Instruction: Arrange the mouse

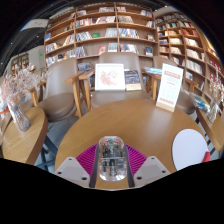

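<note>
A clear, see-through computer mouse [111,158] sits between my two fingers, whose pink pads [87,156] press against both its sides. My gripper [111,165] is shut on the mouse and holds it above a round wooden table [130,120]. The mouse's inner parts show through its shell. The fingers' lower parts are hidden below the mouse.
A round white mat [189,148] lies on the table to the right. A white sign stand [169,87] stands at the table's far right. A chair [85,88] and a display board [109,76] stand beyond the table. Bookshelves [100,30] line the back wall. Another wooden table [22,135] is at the left.
</note>
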`<act>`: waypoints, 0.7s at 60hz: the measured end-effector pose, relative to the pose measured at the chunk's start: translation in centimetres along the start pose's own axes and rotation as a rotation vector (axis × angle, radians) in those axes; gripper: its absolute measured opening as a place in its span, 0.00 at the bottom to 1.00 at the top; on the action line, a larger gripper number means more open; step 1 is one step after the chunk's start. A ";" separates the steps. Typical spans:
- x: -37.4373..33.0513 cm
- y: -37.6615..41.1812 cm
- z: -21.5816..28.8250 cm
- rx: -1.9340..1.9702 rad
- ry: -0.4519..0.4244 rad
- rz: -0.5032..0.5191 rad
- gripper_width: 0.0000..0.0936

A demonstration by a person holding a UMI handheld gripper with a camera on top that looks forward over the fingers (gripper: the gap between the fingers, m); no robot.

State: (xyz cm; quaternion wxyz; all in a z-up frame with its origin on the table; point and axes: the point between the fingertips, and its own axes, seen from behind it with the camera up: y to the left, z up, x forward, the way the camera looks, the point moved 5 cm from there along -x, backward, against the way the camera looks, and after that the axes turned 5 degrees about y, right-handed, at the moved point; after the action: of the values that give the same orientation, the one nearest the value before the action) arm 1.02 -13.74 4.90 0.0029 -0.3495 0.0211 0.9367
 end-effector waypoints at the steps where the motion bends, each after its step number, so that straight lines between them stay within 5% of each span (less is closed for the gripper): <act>1: -0.6 -0.4 0.4 0.006 -0.009 0.002 0.46; 20: -7.3 -17.9 7.5 0.002 -0.135 -0.135 0.46; 42: -1.9 -30.1 0.4 0.055 -0.015 -0.177 0.46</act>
State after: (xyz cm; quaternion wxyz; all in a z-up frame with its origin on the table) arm 2.82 16.37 5.28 0.0953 -0.3427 0.0160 0.9345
